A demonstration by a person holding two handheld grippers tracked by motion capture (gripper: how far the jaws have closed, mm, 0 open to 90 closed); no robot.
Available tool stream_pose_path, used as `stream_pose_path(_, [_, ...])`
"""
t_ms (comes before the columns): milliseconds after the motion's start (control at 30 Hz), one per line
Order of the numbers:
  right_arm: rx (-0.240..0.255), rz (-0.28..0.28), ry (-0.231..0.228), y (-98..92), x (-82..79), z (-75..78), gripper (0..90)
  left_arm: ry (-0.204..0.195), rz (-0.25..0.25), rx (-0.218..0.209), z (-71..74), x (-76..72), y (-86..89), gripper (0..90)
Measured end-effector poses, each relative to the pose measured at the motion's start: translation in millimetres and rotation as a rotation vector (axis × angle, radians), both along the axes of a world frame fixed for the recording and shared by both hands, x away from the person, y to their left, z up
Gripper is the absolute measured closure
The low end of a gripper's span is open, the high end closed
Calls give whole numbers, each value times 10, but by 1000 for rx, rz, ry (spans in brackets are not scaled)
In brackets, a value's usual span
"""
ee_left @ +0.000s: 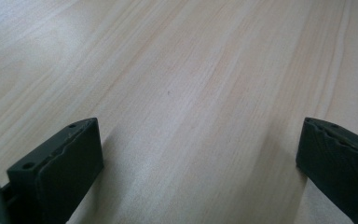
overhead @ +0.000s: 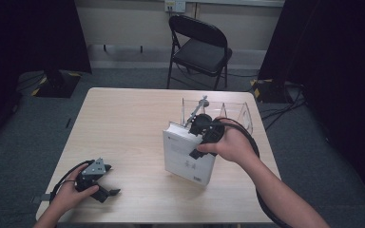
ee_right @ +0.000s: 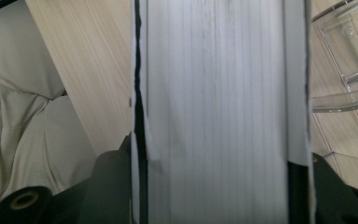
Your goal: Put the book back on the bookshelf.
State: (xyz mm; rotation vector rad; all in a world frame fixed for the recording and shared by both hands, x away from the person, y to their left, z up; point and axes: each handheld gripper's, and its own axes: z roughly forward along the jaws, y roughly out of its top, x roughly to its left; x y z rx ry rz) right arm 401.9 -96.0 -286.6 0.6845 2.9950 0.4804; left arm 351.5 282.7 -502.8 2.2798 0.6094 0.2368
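Note:
A thick white book (overhead: 187, 156) stands tilted on the light wooden table (overhead: 128, 123), right of the middle. My right gripper (overhead: 200, 137) is shut on its top edge. In the right gripper view the book's page block (ee_right: 219, 107) runs up the middle, with a black jaw pressed against each cover at the bottom. My left gripper (overhead: 105, 190) rests on the table near the front left corner, held by a hand. In the left gripper view its black fingers (ee_left: 58, 172) stand wide apart over bare wood, open with nothing between them.
A clear acrylic book holder (overhead: 218, 114) with upright dividers stands just behind the book; it also appears at the right in the right gripper view as clear acrylic (ee_right: 349, 70). A black folding chair (overhead: 199, 47) stands beyond the table's far edge. Dark curtains hang on both sides.

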Motion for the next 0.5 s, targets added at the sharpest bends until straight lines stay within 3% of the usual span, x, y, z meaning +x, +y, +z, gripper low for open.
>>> stream_pose_path(500, [-3,-32,-3,-199,-29,2,525,0,0,0,0,0,0,0])
